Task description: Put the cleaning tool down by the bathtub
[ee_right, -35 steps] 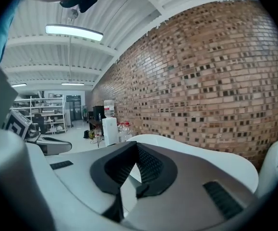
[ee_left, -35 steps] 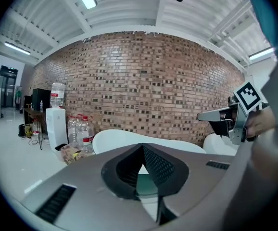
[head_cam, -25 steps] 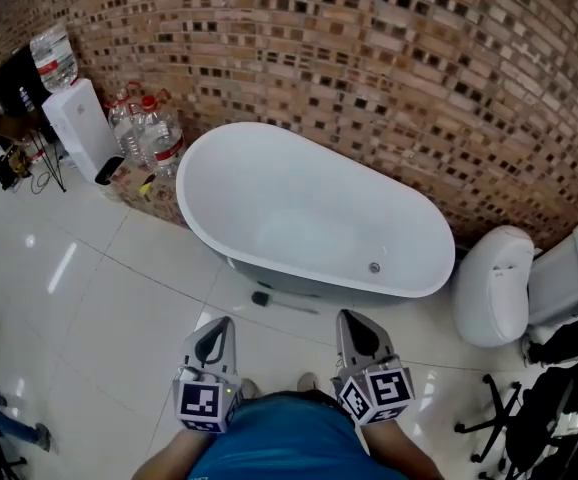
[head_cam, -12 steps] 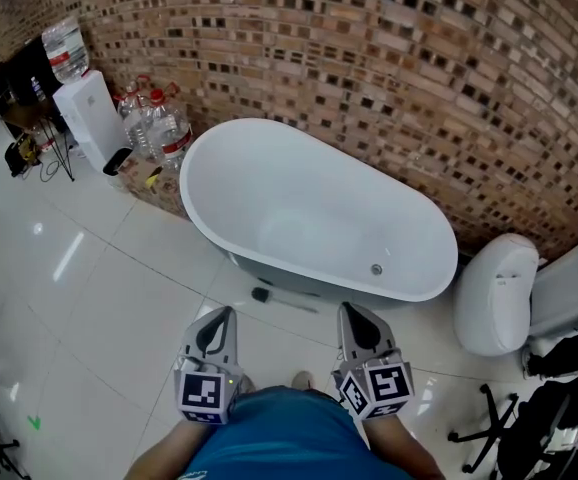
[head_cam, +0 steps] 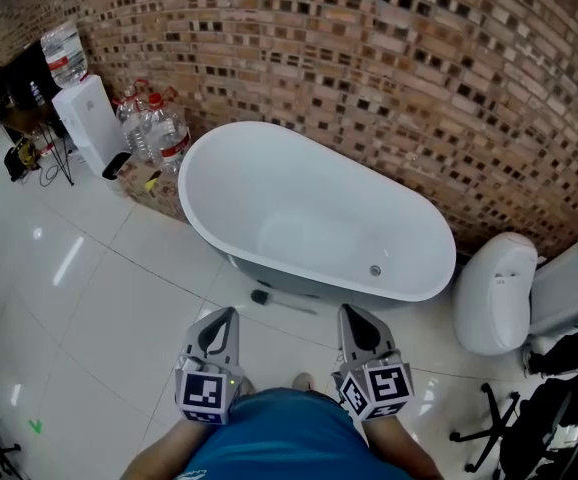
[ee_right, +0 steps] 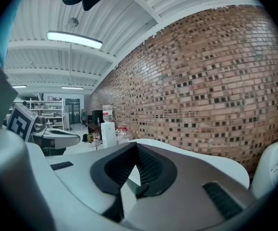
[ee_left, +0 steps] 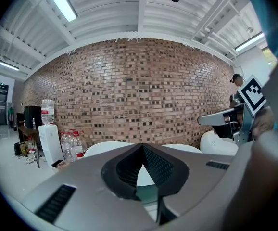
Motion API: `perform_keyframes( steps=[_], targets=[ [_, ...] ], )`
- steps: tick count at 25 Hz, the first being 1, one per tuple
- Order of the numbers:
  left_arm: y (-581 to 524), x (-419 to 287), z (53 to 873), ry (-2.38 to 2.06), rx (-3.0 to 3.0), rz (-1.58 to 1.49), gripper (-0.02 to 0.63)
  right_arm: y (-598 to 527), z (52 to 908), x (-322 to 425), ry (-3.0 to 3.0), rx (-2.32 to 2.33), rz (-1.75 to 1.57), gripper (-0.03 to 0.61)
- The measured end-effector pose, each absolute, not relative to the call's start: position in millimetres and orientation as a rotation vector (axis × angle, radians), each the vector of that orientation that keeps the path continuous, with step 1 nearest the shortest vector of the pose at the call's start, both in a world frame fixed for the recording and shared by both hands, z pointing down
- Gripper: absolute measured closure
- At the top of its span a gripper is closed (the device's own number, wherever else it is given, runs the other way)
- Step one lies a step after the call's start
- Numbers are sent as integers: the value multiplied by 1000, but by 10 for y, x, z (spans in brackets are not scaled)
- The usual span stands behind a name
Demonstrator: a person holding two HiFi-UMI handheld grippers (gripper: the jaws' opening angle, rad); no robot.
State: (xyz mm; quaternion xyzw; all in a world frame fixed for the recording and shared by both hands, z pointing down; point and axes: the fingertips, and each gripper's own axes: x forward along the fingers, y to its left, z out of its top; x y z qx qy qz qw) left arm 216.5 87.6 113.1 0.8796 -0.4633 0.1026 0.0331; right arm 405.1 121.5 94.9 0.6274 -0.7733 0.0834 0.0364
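The cleaning tool (head_cam: pixel 267 299), a small black brush head with a thin dark handle, lies on the white floor tiles right in front of the white oval bathtub (head_cam: pixel 309 208). My left gripper (head_cam: pixel 229 313) and right gripper (head_cam: pixel 348 311) are held close to the person's body, side by side, both pointing toward the tub. Each is shut with nothing between its jaws. The tool lies a short way beyond the left gripper's tip, apart from it. In the left gripper view the jaws (ee_left: pixel 142 146) meet before the tub (ee_left: pixel 105 147); the right gripper view shows the same (ee_right: pixel 136 145).
A brick wall (head_cam: pixel 389 78) runs behind the tub. A white toilet (head_cam: pixel 496 288) stands at the right, with black chair legs (head_cam: pixel 489 418) near it. At the left are a water dispenser (head_cam: pixel 89 123) and large water bottles (head_cam: pixel 159 128).
The head view has swung a little. Both grippers have edged slightly toward the tub and stay shut. The tool lies where it was.
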Motion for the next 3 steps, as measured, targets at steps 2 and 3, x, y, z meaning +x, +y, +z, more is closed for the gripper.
perform_keyframes(
  steps=[2, 3],
  targets=[
    [906, 2183, 1135, -1414, 2716, 325, 614, 1256, 959, 4072, -2365, 1935, 260, 568],
    [921, 2191, 1136, -1409, 2720, 328, 614, 1277, 962, 4081, -2362, 1938, 261, 569]
  ],
)
